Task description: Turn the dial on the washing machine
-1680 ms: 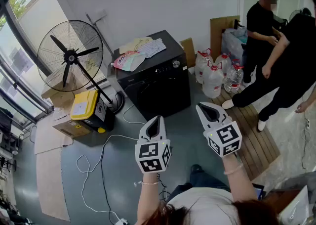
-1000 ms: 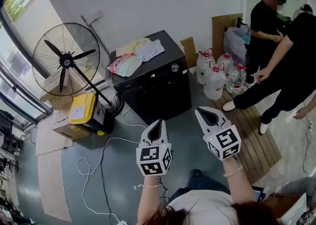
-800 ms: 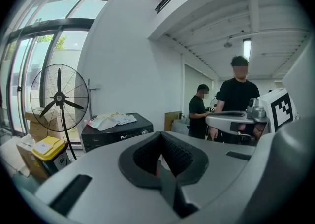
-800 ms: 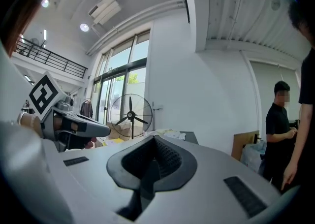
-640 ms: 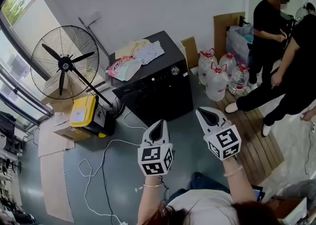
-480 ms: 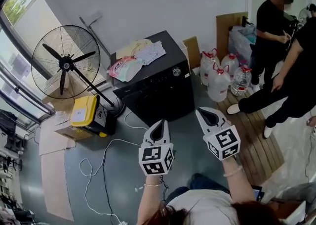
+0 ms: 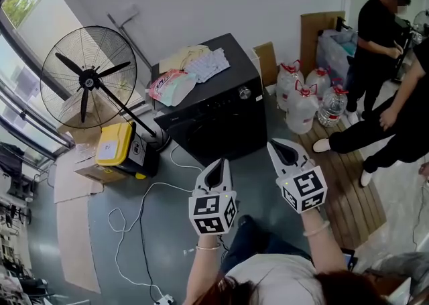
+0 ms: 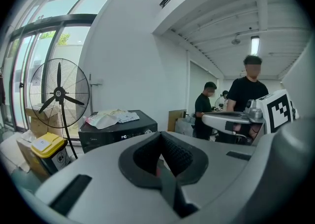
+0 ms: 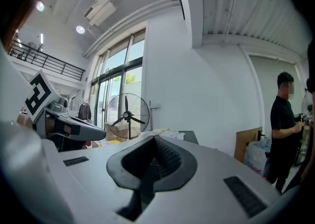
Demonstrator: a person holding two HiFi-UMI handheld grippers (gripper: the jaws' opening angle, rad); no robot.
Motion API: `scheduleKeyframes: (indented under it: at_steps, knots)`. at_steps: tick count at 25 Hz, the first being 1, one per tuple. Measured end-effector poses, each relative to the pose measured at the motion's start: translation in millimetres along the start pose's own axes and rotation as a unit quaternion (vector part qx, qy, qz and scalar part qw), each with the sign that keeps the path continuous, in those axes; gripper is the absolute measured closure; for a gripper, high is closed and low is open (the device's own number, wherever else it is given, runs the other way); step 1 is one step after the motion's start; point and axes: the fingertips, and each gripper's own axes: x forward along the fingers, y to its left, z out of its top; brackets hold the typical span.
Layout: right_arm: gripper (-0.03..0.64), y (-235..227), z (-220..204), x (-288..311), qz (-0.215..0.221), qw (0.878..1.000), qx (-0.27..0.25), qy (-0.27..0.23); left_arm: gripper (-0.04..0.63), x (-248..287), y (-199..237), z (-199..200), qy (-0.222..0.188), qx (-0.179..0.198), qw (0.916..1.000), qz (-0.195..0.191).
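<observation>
so, left tool (image 7: 220, 161): you held it in the air over the grey floor (image 7: 157, 253), its jaws together with nothing between them and its tip aimed at the front of the washing machine.
right tool (image 7: 271, 142): you held it just beside the left one. Its jaws were likewise closed and empty, as the right gripper view showed.
washing machine (image 7: 216, 110): black, it stood against the white wall (image 7: 201, 2), well apart from both tools, with its front panel turned toward you.
dial (image 7: 244, 93): silver, it sat at the right end of the control strip, near the top right corner of the front. Neither tool touched it, and in the left gripper view it showed just above that tool's tip.
packet (image 7: 172, 86): pink and white, it lay on the machine's top.
folded cloth (image 7: 203, 63): pale, it lay behind the packet on the same top.
standing fan (image 7: 88, 81): it stood left of the machine, by the window.
yellow box (image 7: 114, 143): it sat on the floor below the fan.
water jugs (image 7: 305, 104): they were clustered right of the machine.
white cable (image 7: 139, 211): it trailed over the floor.
two people (image 7: 383, 35): in black, they stood at the right edge.
</observation>
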Motion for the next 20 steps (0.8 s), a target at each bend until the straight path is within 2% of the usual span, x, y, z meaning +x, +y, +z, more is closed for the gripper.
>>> scheduleKeyframes:
  at_steps: [8,20]
  knots:
    - [0.591,-16.1,0.4,32.3,-0.004,1.000,0.010,-0.018,0.581,39.3,17.9,-1.7,0.008,0.000,0.9998,-0.018]
    - [0.591,-43.0,2.3,113.7,-0.024,0.999,0.017,-0.020,0.581,116.8,65.5,11.9,0.019,0.009,0.9986,-0.048]
